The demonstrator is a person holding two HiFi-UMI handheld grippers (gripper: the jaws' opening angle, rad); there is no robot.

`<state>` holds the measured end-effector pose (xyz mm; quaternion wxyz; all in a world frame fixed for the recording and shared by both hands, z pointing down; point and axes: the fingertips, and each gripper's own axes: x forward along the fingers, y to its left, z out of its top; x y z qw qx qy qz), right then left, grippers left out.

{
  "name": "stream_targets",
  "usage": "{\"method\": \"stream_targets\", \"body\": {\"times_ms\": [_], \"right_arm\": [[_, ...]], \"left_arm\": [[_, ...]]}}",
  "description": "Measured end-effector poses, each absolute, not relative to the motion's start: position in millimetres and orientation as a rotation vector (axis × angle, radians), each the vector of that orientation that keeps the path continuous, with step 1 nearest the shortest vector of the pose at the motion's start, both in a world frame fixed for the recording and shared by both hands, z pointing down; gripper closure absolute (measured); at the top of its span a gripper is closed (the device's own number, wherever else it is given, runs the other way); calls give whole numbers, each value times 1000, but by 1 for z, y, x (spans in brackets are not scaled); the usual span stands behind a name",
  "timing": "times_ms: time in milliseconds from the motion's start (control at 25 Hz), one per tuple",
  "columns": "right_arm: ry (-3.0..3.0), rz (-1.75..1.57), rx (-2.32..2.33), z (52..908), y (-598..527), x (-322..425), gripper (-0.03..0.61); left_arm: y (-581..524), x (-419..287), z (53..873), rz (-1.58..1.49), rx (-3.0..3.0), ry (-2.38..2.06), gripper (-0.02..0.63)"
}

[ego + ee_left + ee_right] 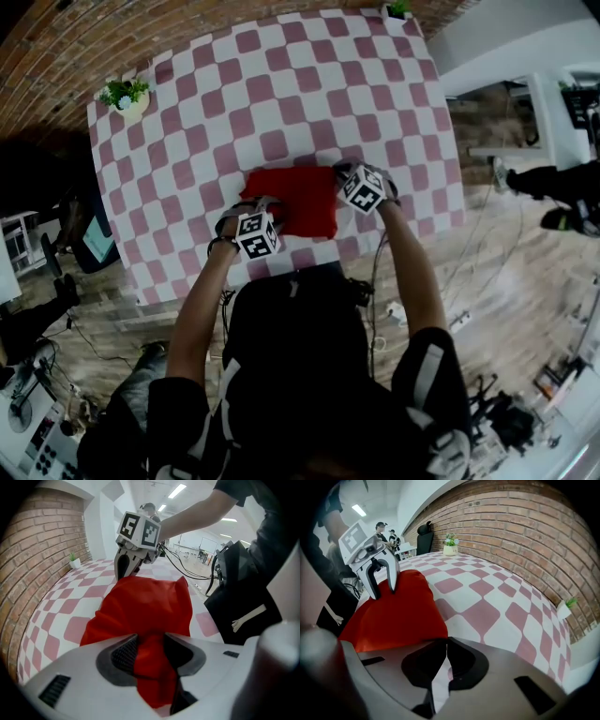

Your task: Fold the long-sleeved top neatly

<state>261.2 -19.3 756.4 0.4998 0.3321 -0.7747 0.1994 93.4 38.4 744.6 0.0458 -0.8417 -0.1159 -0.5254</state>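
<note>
Hiding the near edge of the worktop [281, 84], the person's torso [300, 356] filled the foreground. The left claw [149, 651] pinched a bunched near corner of the red top [302, 200]. The right claw [444, 656], shut and empty, sat beside its far corner. The top lay folded, roughly rectangular, its sleeves indiscernible.

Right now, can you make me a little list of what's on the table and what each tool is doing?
table: pink and white checks
top: red, folded up small, near the person's edge of the table
left tool: shut on the top, red cloth bunched between its jaws
right tool: shut, nothing in it, beside the top's edge
pots: one small plant pot at a far corner, another at the other far corner
wall: brick, behind the table
</note>
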Motion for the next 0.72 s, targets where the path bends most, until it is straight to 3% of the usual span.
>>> {"method": "stream_targets", "body": {"times_ms": [320, 560, 720], "right_arm": [[-1836, 520, 864, 733, -9, 263, 563], [-1986, 628, 1099, 669, -10, 259, 563], [-2085, 609, 1320, 605, -23, 242, 563]], "left_arm": [[40, 90, 728, -1582, -2633, -324, 443], [25, 83, 674, -1415, -2908, -111, 445], [-10, 74, 623, -1238, -3004, 273, 546]]}}
